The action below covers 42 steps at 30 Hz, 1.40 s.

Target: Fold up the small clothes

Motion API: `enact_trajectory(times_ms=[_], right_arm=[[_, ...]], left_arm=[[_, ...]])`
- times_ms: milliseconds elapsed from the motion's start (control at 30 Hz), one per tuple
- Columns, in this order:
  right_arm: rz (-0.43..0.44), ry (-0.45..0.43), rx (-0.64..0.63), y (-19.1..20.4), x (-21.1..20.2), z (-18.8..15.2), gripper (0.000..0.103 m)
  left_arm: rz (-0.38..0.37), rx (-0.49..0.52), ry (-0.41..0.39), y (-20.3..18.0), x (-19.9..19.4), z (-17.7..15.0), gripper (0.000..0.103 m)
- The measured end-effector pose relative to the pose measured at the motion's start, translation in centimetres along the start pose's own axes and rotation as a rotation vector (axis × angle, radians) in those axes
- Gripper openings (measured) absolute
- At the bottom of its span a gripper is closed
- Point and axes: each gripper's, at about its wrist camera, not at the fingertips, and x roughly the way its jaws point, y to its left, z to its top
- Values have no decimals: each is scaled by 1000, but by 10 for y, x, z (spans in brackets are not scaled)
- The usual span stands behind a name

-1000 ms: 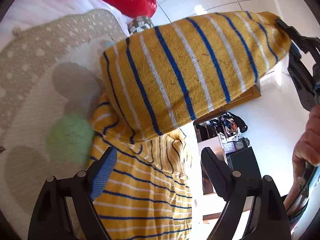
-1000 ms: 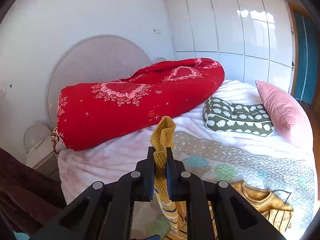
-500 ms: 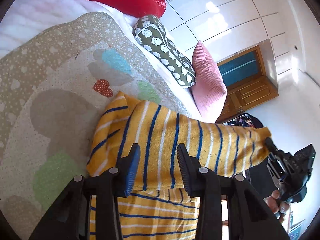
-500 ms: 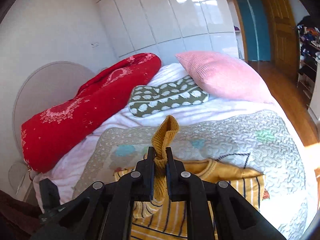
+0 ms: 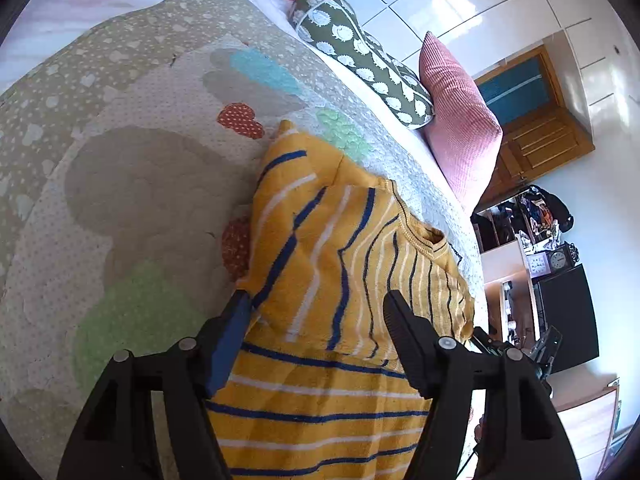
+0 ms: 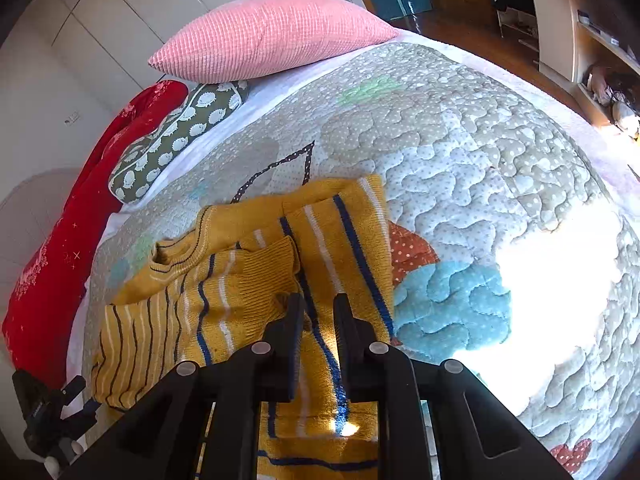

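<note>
Bed surface: quilted beige patchwork blanket (image 6: 480,152). Yellow blue-striped knit sweater (image 5: 340,260) on it, sleeve folded across. Left gripper (image 5: 316,320) jaws apart, just opened. Right gripper (image 6: 318,312) slightly parted, opening, nothing clamped. Pink ribbed pillow (image 6: 272,36), white glossy wardrobe (image 5: 500,12) behind.

We record a home bedroom: a bed under a quilted coverlet (image 6: 500,152) with heart patches, a pink ribbed pillow (image 6: 272,36), a green sheep-print cushion (image 6: 176,140), a red duvet (image 6: 60,248), white glossy wardrobe doors (image 5: 480,12), a wooden door (image 5: 536,136), and cluttered shelves with clocks (image 5: 548,260).
</note>
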Motion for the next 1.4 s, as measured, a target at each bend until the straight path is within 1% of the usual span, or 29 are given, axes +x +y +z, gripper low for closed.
enact_trajectory(times_ms=[33, 67, 100, 200, 233, 300, 333, 400, 467, 500, 567, 633, 667, 700, 733, 767, 800, 867, 900, 967, 1033, 1067, 1133, 1200, 1267, 1300, 1333, 1367, 1400], right_arm=[[-4, -14, 11, -6, -7, -1, 16], [-12, -28, 25, -11, -15, -1, 17], [-12, -38, 37, -16, -22, -1, 17], [2, -61, 30, -17, -38, -1, 17], [11, -64, 16, -13, -41, -2, 17], [33, -62, -9, -4, -42, -3, 22], [42, -60, -18, 3, -40, -4, 26], [58, -53, -35, 16, -31, -7, 26], [26, -39, -69, 30, -20, -11, 26], [12, -35, -79, 35, -13, -13, 26], [23, -5, -69, 41, 2, -13, 35], [27, 35, -57, 45, 19, -12, 38], [38, 49, -63, 48, 25, -12, 37], [52, 67, -78, 53, 31, -12, 31], [54, 64, -92, 56, 30, -13, 5], [63, 48, -99, 58, 24, -12, 5], [74, 18, -98, 58, 15, -10, 5], [48, -41, -94, 51, -3, -5, 5], [25, -61, -77, 43, -10, -1, 5], [-56, -88, -42, 25, -16, 4, 5], [-113, -78, -10, 6, -14, 9, 5], [-112, -54, 4, -1, -9, 9, 7], [-75, -12, 29, -10, -4, 5, 7], [-63, -17, 36, -14, -8, 0, 9], [-41, -31, 49, -17, -14, -6, 17], [-45, -41, 49, -18, -17, -8, 17], [-53, -51, 45, -18, -20, -11, 17], [-60, -58, 39, -19, -23, -13, 17], [-63, -60, 33, -20, -25, -15, 17]], left_arm=[[44, 27, 5, -6, 5, 1, 53], [93, 56, 9, -10, 9, 3, 36], [142, 72, 21, -12, 14, 5, 16], [225, 57, 0, -7, 10, 8, 14], [258, 64, -15, -6, 7, 9, 14], [312, 76, -32, -1, 1, 10, 14], [302, 77, -20, 2, 0, 10, 15], [258, 80, 0, 5, -3, 8, 17], [251, 112, -12, 0, -9, 5, 17], [251, 125, -18, -2, -11, 3, 20], [229, 125, -23, -4, -17, 2, 24], [208, 110, -28, -4, -23, 2, 25], [200, 100, -33, -3, -26, 2, 26], [189, 89, -41, -3, -30, 1, 28], [182, 78, -50, -2, -34, 1, 31], [179, 71, -60, -2, -39, 1, 33], [176, 66, -70, -1, -44, 1, 37], [172, 68, -88, -1, -51, 1, 40], [173, 75, -92, -1, -53, 1, 41], [187, 83, -99, 0, -53, 2, 42], [186, 79, -90, 2, -50, 1, 43], [184, 72, -80, 3, -47, 0, 43], [179, 59, -58, 5, -39, -4, 43], [173, 53, -32, 3, -29, -5, 43], [174, 68, -13, -3, -18, -4, 44], [179, 83, -8, -7, -12, -2, 48], [187, 102, -3, -12, -6, -1, 56], [204, 121, 4, -17, 1, 1, 59], [243, 140, 14, -20, 8, 2, 59]])
